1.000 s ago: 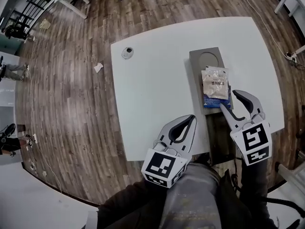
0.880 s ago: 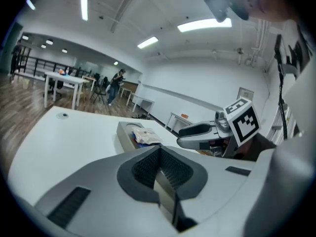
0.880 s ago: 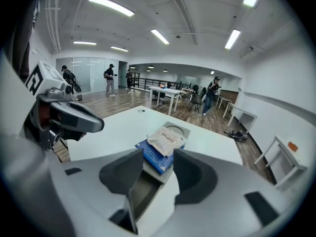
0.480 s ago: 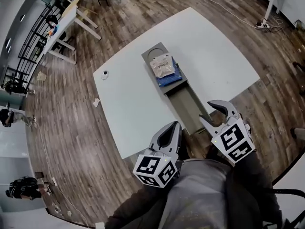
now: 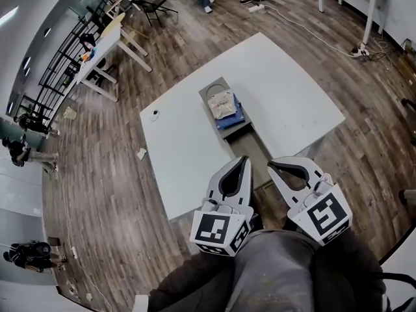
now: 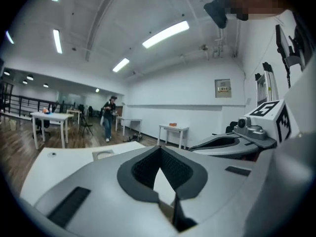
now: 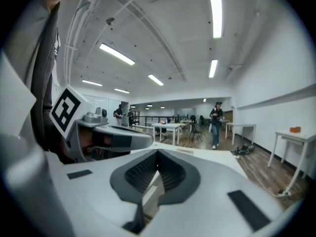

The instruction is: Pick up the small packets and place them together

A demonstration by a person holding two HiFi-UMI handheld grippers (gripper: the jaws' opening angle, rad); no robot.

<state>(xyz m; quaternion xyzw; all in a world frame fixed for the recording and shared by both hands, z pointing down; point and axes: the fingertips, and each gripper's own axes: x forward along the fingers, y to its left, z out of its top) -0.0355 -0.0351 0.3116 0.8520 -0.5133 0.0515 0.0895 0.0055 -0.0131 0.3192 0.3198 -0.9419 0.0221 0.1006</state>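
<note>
Holding both claws back near my lap, I saw the packets (image 5: 223, 104) stacked on the grey tray (image 5: 207, 91), well ahead and slightly left. The left gripper (image 5: 244, 162) and right gripper (image 5: 272, 164) were pinched together and empty; the left looked marginally nearer.

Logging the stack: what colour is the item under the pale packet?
The lower item is blue; the head view shows it best.

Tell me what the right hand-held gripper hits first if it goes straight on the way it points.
Probably the near end of the grey tray on the white table, just ahead of the shut, empty right hand-held gripper. Height is unclear; it might pass above toward the packets.
</note>
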